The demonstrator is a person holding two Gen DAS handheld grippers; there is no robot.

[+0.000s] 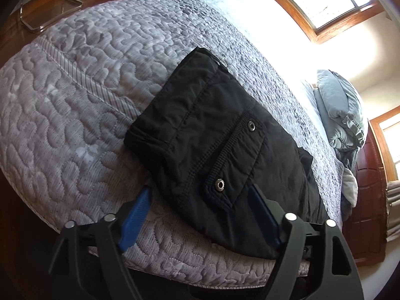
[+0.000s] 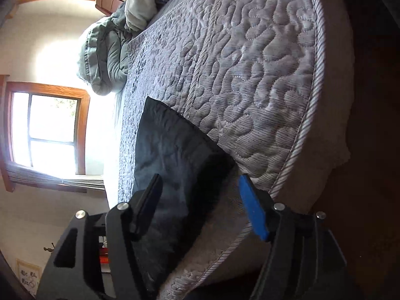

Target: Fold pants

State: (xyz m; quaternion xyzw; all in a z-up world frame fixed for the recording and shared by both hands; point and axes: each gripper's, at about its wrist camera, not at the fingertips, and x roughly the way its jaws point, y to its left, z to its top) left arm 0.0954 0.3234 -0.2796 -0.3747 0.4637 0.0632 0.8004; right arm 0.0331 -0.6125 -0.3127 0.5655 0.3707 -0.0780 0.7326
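The black pants (image 1: 212, 125) lie folded into a compact bundle on the grey quilted bed (image 1: 87, 87), near its front edge, with a flap pocket and two metal snaps facing up. My left gripper (image 1: 200, 196) is open above the bundle's near end; its blue pads (image 1: 136, 215) stand wide on either side without pressing the cloth. In the right wrist view the pants (image 2: 175, 155) appear as a dark flat slab on the bed (image 2: 262, 75). My right gripper (image 2: 200, 178) is open over their near corner and holds nothing.
Grey-green pillows and bedding (image 1: 342, 110) (image 2: 105, 50) are heaped at the head of the bed by a wooden headboard (image 1: 367, 187). Bright windows (image 1: 325, 0) (image 2: 50, 130) sit beyond. A chrome chair frame (image 1: 50, 7) stands on the wood floor past the bed's far side.
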